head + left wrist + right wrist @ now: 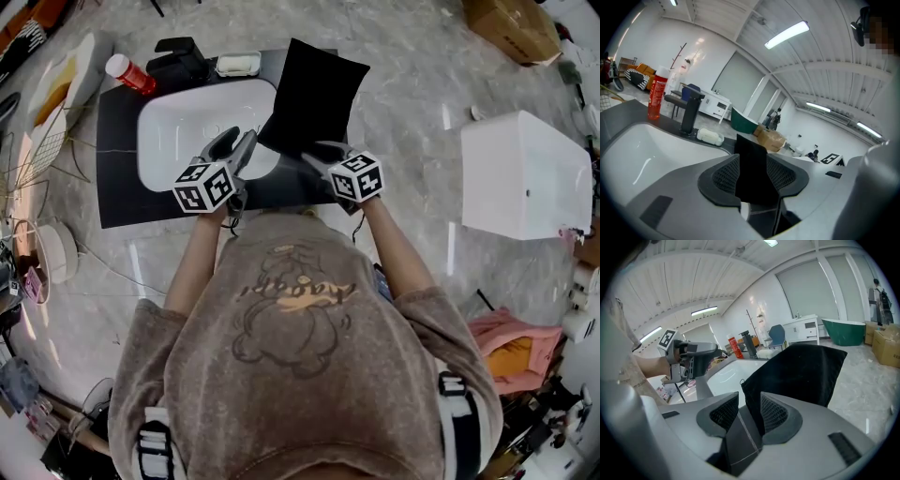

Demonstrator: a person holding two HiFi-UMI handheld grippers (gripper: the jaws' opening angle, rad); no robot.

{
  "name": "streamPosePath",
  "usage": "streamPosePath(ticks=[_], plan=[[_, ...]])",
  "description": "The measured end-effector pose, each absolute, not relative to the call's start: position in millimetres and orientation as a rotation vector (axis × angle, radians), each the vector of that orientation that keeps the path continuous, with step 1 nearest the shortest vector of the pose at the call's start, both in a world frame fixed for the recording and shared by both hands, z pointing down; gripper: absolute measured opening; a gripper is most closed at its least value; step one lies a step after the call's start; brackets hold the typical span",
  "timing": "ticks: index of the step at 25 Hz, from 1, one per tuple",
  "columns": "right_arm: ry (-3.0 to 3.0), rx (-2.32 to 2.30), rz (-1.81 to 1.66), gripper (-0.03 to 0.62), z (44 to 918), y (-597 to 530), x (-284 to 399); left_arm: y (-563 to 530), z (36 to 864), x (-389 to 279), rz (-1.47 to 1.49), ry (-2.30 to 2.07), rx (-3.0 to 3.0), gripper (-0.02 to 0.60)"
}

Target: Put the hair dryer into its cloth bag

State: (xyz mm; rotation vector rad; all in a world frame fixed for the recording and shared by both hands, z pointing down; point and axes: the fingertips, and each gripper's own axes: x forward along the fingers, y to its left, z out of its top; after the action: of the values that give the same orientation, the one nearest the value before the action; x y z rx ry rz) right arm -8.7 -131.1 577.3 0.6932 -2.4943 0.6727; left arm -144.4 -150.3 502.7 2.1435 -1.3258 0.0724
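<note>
A black cloth bag [314, 94] rises over the right rim of a white sink [178, 122] set in a black counter [117, 178]. No hair dryer shows, and I cannot tell whether it is inside the bag. My right gripper [317, 155] is at the bag's near corner. In the right gripper view the bag [801, 376] has its edge between the jaws of that gripper [749, 411], which stand apart, open. My left gripper [238, 141] hovers over the sink just left of the bag, open and holding nothing. The left gripper view shows the bag [751, 168] ahead, beyond the gap.
At the back of the counter stand a red spray bottle [129, 73], a black faucet [178, 54] and a soap dish [237, 64]. To the right on the floor are a white tub [525, 173] and a cardboard box [511, 26].
</note>
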Motion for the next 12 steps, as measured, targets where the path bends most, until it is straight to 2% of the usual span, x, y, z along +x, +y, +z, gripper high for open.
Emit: streamPosePath(ticks=[12], plan=[[-2.731,0.998,0.516,0.117,452,-173,20,-170,434,-112,0.037,-1.284,2.331,0.189]])
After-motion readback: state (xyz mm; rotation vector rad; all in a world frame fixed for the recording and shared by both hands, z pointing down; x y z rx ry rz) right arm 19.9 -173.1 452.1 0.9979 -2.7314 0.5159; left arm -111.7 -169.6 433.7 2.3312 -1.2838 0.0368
